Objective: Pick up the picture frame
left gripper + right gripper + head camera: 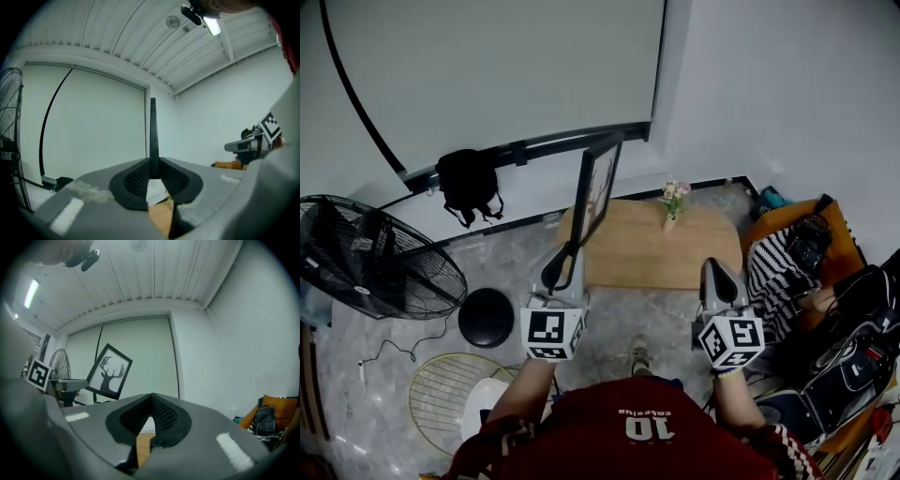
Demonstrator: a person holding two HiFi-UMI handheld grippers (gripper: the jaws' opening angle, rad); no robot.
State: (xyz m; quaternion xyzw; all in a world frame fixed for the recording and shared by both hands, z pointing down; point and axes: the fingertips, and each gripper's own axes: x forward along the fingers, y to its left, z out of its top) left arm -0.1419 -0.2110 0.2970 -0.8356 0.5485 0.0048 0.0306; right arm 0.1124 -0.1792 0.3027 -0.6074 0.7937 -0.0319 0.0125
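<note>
Picture frame [598,192] pinched edge-on in left tool [153,171], upright, held clear of wooden desk [647,258]. Right tool [151,399] closed, empty, alongside. Lift looks done; next calls for steady hold. Left gripper view: thin black edge only. Right gripper view: deer silhouette print.

Through the head camera I see a plain, lived-in room, more home than workshop: a low wooden table [647,255] bearing a small vase of flowers [672,201], a standing fan [370,258] on the marble-patterned floor [517,255], a black backpack [469,185] by the white wall [769,94], and a striped cushion [773,274] beside an orange seat [766,227].
</note>
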